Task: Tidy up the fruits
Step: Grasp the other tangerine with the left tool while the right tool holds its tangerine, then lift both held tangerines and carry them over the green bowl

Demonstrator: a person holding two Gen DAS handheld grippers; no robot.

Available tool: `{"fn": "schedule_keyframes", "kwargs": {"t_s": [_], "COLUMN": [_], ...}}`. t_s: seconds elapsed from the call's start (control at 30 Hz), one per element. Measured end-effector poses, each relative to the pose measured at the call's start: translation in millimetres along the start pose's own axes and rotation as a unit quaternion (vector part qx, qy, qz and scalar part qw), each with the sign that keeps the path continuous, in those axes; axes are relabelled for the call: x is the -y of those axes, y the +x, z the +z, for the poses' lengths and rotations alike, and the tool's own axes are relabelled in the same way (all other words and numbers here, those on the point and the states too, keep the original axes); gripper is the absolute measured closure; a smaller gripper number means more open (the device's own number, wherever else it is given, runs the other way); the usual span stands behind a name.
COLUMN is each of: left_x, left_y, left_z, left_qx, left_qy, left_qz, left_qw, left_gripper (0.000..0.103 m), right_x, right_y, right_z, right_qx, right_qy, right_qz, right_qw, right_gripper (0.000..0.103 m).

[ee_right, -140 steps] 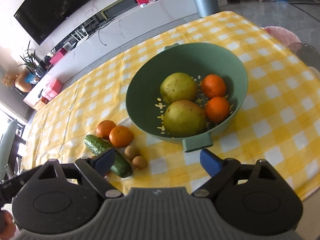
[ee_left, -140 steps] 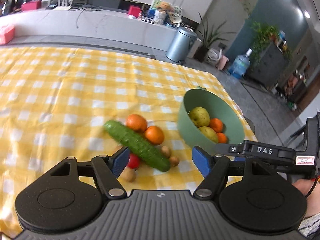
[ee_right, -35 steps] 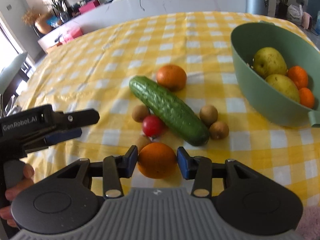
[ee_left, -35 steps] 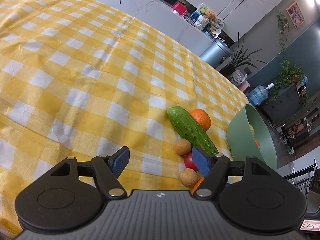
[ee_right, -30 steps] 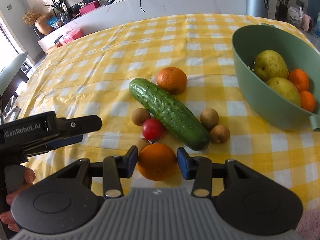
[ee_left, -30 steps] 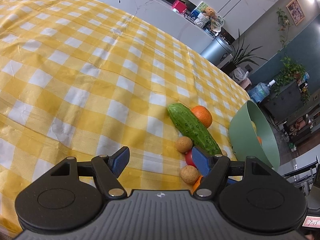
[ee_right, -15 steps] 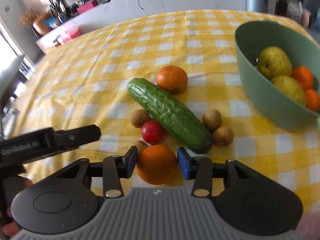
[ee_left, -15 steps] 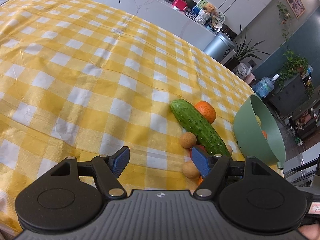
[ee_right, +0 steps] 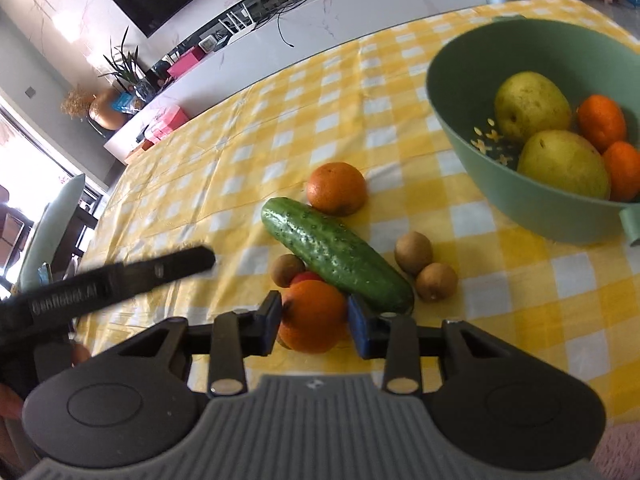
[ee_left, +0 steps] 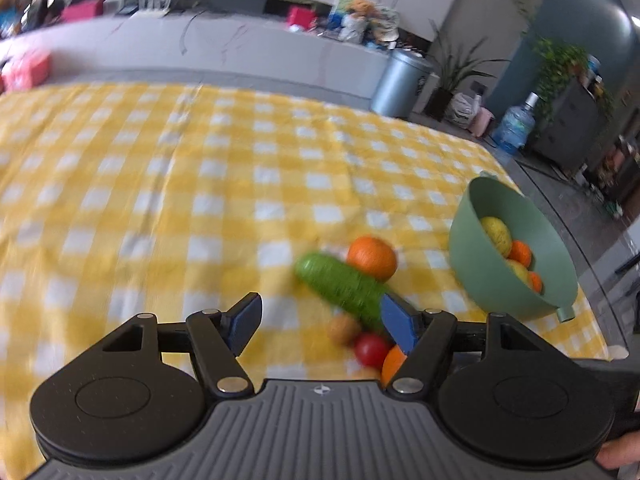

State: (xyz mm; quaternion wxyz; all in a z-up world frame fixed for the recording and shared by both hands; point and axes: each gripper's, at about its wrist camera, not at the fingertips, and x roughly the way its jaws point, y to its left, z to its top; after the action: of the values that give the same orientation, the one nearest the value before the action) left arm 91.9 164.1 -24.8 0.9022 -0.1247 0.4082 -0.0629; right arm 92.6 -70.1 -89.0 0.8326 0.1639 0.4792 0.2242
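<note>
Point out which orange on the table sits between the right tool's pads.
The near orange, between the closing right tool pads. The other loose orange lies beyond the cucumber; two sit in the green bowl.

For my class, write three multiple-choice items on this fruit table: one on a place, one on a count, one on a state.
1. Where does the cucumber lie?
A. in the bowl
B. on the checked tablecloth
C. on the floor

2. How many pears are in the green bowl?
A. none
B. two
C. five

3. What is between the right gripper pads?
A. an orange
B. a cucumber
C. nothing

Key: 1 B, it rests on the cloth beside a loose orange. 2 B, two yellow-green pears sit inside. 3 A, the closing jaws flank the near orange.
</note>
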Motion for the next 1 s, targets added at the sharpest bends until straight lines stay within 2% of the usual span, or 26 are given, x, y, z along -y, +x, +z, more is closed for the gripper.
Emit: {"fn": "schedule_keyframes", "kwargs": {"t_s": [0.23,0.3,0.37,0.47,0.53,0.63,0.73,0.8,0.83,0.93,1.0], "left_x": [25,39,53,71,77,76,70,62,60,64,63], "left_y": [32,49,68,89,101,119,134,141,140,138,136], "left_z": [36,45,49,45,42,42,45,47,47,47,47], "left_qx": [-0.018,-0.036,-0.065,-0.089,-0.099,-0.128,-0.146,-0.164,-0.160,-0.149,-0.146], "left_qy": [0.038,0.070,0.115,0.173,0.192,0.188,0.158,0.126,0.111,0.103,0.091], "left_qz": [-0.026,-0.046,-0.062,-0.029,-0.012,0.011,0.032,0.034,0.032,0.054,0.055], "left_qw": [0.9988,0.9958,0.9893,0.9804,0.9763,0.9738,0.9761,0.9777,0.9803,0.9821,0.9835], "left_gripper": [0.023,0.023,0.023,0.023,0.023,0.023,0.033,0.045,0.049,0.050,0.050], "right_x": [2,-2,-5,-4,-3,-3,-1,-1,-1,-2,-2], "right_y": [2,3,2,3,4,6,7,8,8,9,9], "right_z": [-1,-2,-4,-4,-3,-3,-2,-2,-2,-2,-2], "right_qx": [-0.002,-0.001,-0.001,-0.002,-0.003,-0.005,-0.007,-0.009,-0.010,-0.010,-0.012], "right_qy": [-0.003,-0.015,-0.027,-0.024,-0.023,-0.025,-0.021,-0.019,-0.018,-0.021,-0.021], "right_qz": [0.000,-0.006,-0.011,-0.008,-0.007,-0.005,-0.002,-0.002,-0.004,-0.006,-0.005], "right_qw": [1.000,1.000,1.000,1.000,1.000,1.000,1.000,1.000,1.000,1.000,1.000], "right_gripper": [0.068,0.067,0.066,0.066,0.066,0.065,0.065,0.065,0.065,0.064,0.064]}}
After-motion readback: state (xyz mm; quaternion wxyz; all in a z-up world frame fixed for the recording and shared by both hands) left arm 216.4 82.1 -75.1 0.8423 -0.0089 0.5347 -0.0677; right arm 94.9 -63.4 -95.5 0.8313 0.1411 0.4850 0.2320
